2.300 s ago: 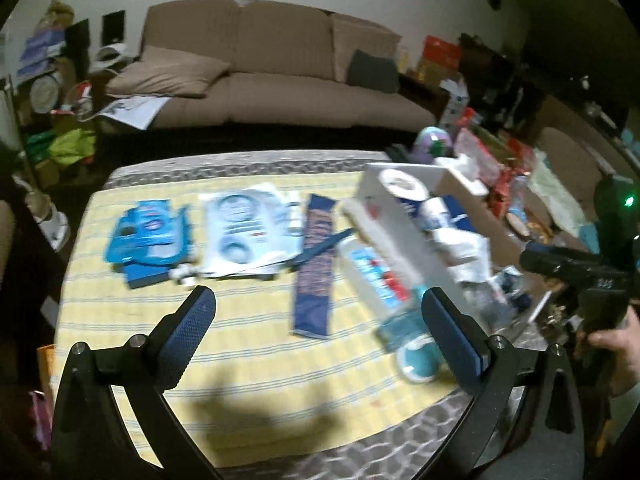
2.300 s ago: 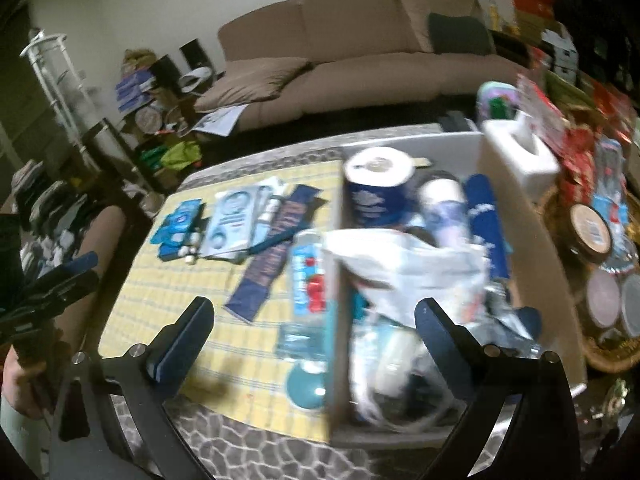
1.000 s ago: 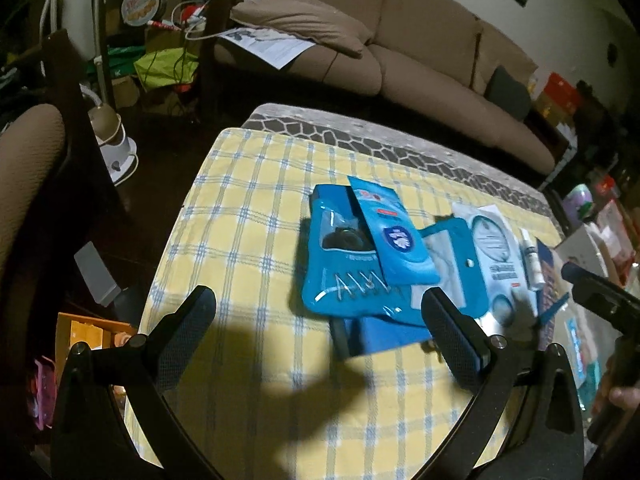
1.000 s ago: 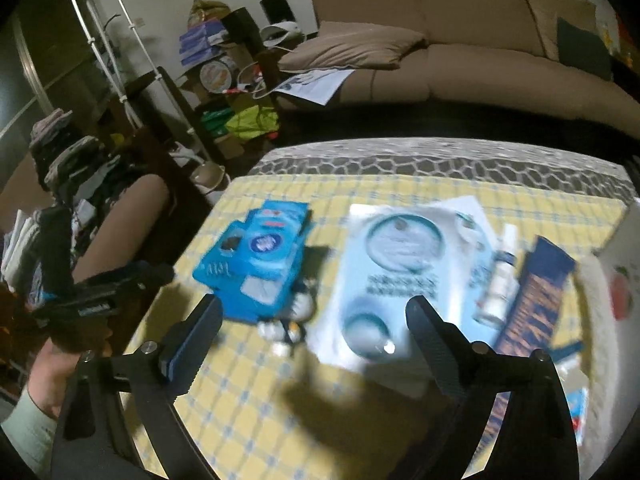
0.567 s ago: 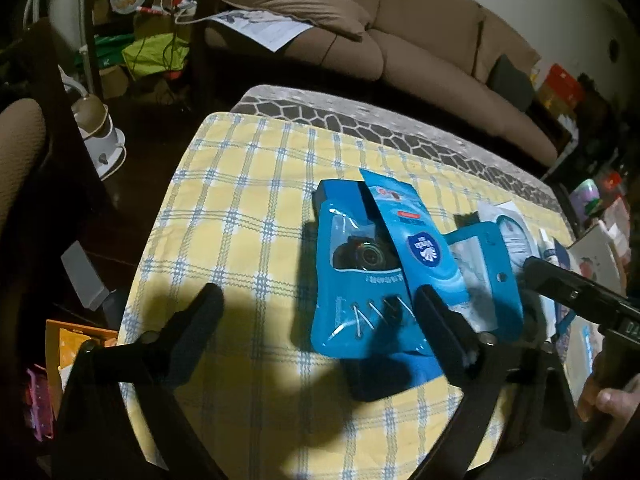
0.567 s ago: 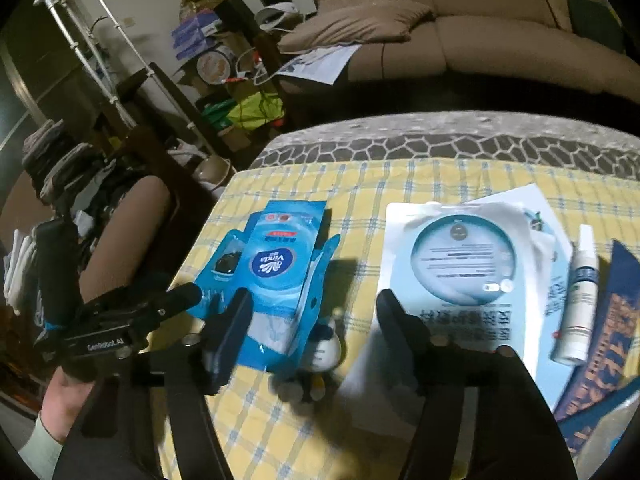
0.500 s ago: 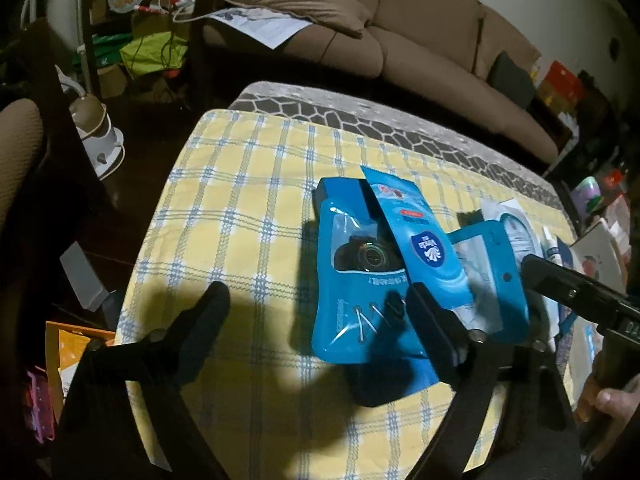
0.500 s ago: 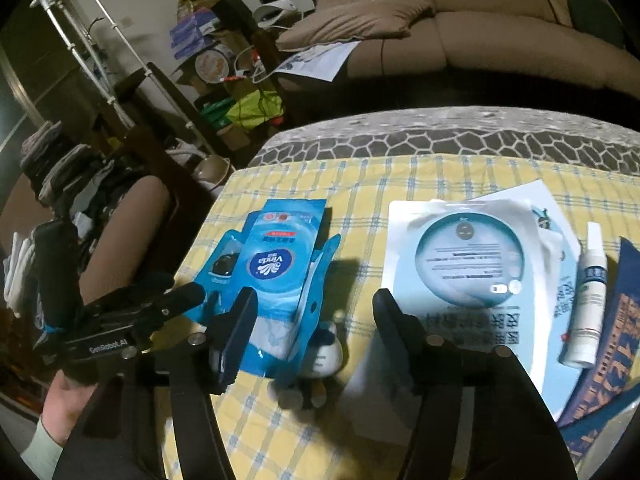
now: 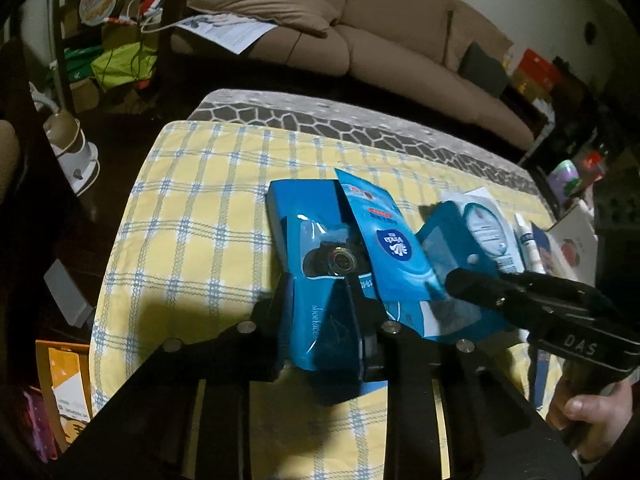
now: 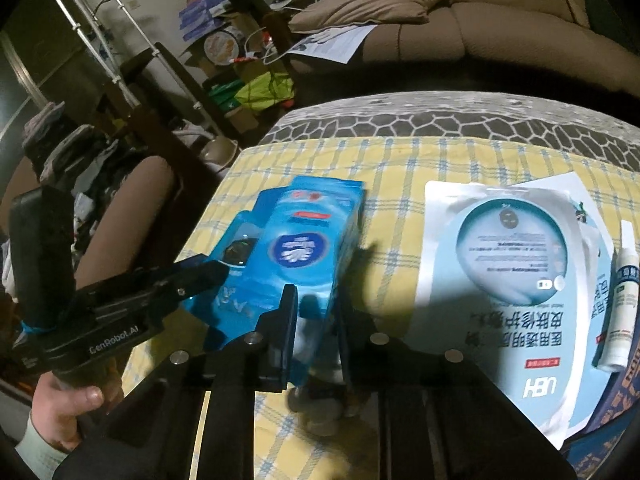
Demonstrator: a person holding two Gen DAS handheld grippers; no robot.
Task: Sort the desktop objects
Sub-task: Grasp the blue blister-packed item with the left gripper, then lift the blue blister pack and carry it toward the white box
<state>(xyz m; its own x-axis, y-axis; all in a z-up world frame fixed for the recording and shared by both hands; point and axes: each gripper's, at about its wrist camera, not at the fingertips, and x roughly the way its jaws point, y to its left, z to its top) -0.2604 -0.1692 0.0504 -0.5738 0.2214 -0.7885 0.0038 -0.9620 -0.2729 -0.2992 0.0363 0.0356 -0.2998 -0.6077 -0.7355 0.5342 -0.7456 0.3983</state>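
A stack of blue packets lies on the yellow checked cloth (image 9: pixel 192 216). My left gripper (image 9: pixel 322 320) is shut on the blue shoelace packet (image 9: pixel 320 300), whose clear window shows a dark round part. A blue Vinda tissue pack (image 9: pixel 384 248) lies tilted across it. My right gripper (image 10: pixel 316 328) is shut on the near end of the same blue bundle (image 10: pixel 296 248), over a small white toy figure (image 10: pixel 320 412) on the cloth. The right gripper shows from the side in the left wrist view (image 9: pixel 452 288). The left gripper shows in the right wrist view (image 10: pixel 220 270).
A white and blue face-mask sachet (image 10: pixel 508 264) lies right of the stack, with a small white tube (image 10: pixel 620 304) and a dark blue flat pack (image 10: pixel 612 432) beyond it. A brown sofa (image 9: pixel 360 36) stands behind the table. Clutter and a chair (image 10: pixel 132 208) stand on the left.
Both grippers moved from the box side to the blue packets, came down and closed on them. The tissue pack has shifted a little.
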